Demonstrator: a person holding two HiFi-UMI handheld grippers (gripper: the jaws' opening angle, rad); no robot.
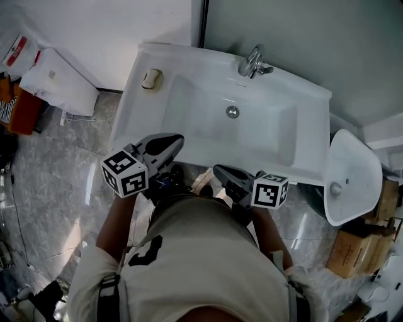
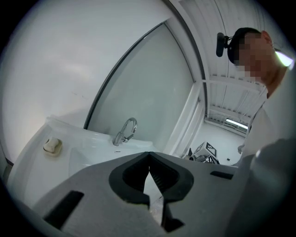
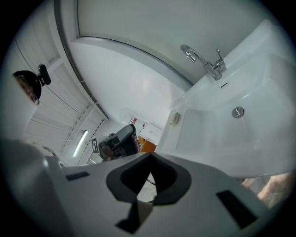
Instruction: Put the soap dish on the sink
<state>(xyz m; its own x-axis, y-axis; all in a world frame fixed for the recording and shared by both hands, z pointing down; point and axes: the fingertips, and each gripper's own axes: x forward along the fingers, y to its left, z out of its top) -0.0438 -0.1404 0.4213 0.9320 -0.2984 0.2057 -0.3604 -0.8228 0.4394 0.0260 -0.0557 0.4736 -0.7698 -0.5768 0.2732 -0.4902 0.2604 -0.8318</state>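
Sink (image 1: 302,94) w/ soap dish (image 1: 152,78), marble floor (image 1: 56,163); L gripper (image 1: 177,139), R gripper (image 1: 218,170) jaws closed, empty.

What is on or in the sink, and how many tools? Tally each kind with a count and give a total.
Soap dish: 1
Faucet: 1
Drain: 1
Tools: 2, left tool and right tool
Total: 5

Grey marble floor (image 1: 56,188) meets a white wall (image 1: 113,19) and frosted glass panel (image 1: 302,38).

White sink (image 1: 135,94), cream soap dish (image 1: 152,78), black-and-white patterned marker cubes (image 1: 125,173).
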